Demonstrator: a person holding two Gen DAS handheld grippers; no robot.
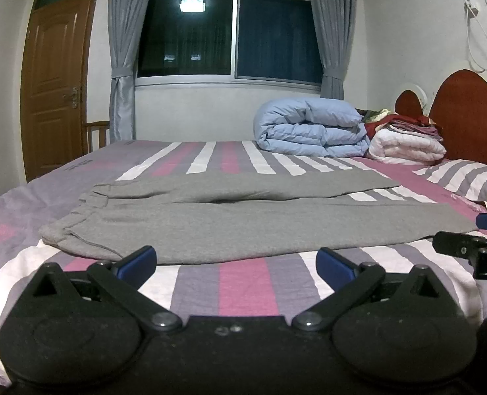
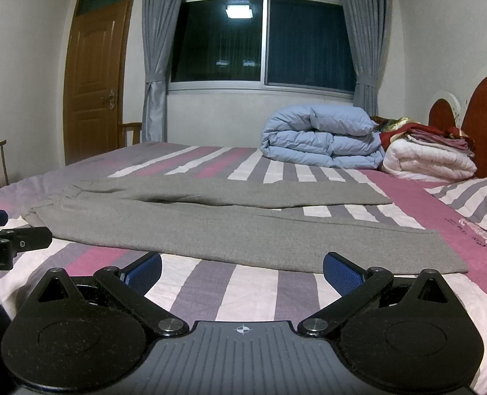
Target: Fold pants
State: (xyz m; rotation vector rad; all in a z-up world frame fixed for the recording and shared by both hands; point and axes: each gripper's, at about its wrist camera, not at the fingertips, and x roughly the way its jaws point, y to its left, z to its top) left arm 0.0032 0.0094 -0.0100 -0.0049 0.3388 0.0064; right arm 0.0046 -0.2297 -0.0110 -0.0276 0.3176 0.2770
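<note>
- Gray pants [image 1: 210, 220] lie flat on the striped bed [image 1: 236, 283], waistband to the left, legs running right; the two legs part a little toward the cuffs.
- Left gripper [image 1: 236, 263]: jaws spread wide, nothing between them. It sits just short of the pants' near edge, w/ the left blue pad [image 1: 138, 260] right by the hem, not clearly touching.
- Right gripper [image 2: 243, 268]: jaws also spread, empty, near the cuff end of the near leg; the cloth edge lies just beyond the pads.
- Each gripper shows only partly in the other's view, cut off at the frame edge.
- Far right: folded blue duvet [image 1: 312, 128], white quilt [image 1: 408, 148] w/ clothes piled on top, hard to tell apart.
- Pillow [image 1: 473, 181] cut off at right; headboard [image 1: 467, 112] behind it.
- Door [image 1: 59, 79], curtains, dark window [image 1: 230, 33] at the far wall.
</note>
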